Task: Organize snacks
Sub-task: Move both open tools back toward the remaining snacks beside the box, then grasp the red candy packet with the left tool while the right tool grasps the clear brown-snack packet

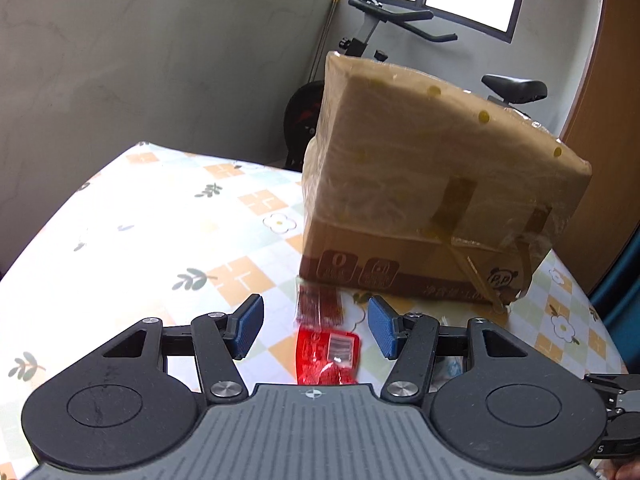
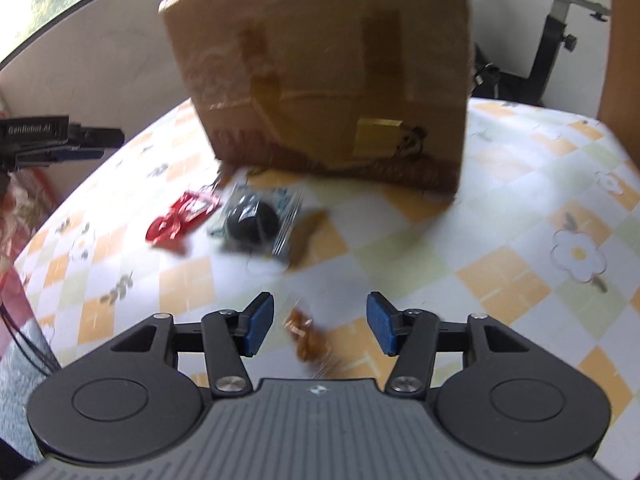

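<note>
A taped cardboard box (image 1: 432,184) stands on the table with the checked floral cloth (image 1: 168,224). In the left wrist view a red snack packet (image 1: 326,350) lies flat in front of the box, between and below the blue pads of my left gripper (image 1: 316,326), which is open and not touching it. In the right wrist view my right gripper (image 2: 320,322) is open over a small brown wrapped snack (image 2: 308,340) on the cloth. Farther off lie the red packet (image 2: 180,218), a clear packet with a dark round snack (image 2: 254,222) and a brown piece (image 2: 308,232). The box (image 2: 320,64) rises behind them.
An exercise bike (image 1: 400,16) stands behind the table by a grey wall. A wooden panel (image 1: 600,92) is at the right. The left gripper (image 2: 56,138) shows at the left edge of the right wrist view. The table edge (image 1: 60,216) curves at the left.
</note>
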A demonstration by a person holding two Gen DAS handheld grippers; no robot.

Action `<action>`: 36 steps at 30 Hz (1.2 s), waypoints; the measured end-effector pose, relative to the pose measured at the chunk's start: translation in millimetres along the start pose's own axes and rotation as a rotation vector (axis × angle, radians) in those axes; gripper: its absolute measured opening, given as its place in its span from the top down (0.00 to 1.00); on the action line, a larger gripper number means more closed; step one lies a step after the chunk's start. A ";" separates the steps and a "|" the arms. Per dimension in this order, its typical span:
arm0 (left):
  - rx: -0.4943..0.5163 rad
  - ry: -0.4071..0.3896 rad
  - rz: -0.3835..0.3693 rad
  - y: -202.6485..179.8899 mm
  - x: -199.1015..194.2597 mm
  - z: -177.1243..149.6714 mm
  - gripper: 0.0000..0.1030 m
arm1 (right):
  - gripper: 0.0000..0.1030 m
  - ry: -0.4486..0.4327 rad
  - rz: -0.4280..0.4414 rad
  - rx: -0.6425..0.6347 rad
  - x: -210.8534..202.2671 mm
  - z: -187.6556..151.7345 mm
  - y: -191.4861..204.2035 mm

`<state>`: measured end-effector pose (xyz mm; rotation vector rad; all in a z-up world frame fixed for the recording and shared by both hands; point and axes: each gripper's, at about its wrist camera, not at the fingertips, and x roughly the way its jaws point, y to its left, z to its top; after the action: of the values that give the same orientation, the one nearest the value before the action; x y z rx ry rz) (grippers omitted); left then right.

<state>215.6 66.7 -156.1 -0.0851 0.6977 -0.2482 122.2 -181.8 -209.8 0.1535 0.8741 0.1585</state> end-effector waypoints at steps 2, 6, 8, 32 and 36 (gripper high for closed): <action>-0.005 0.011 0.005 1.7 1.3 -5.4 0.42 | 0.48 0.021 0.007 -0.028 4.4 -2.8 3.1; -0.009 0.031 0.013 4.5 3.4 -15.1 0.42 | 0.65 0.035 -0.005 -0.071 11.3 -4.9 3.8; -0.008 0.040 0.016 4.9 5.8 -18.9 0.42 | 0.74 0.030 -0.006 -0.068 12.1 -2.8 0.5; 0.131 0.161 0.021 -24.3 77.4 -48.0 0.37 | 0.76 -0.181 -0.101 0.042 42.2 19.0 -39.6; 0.132 0.155 0.040 -25.6 83.8 -50.4 0.36 | 0.76 -0.188 -0.098 0.046 42.4 18.8 -38.9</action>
<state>239.9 20.9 -242.9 0.0746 0.8347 -0.2633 166.4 -212.6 -237.4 0.1654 0.6965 0.0313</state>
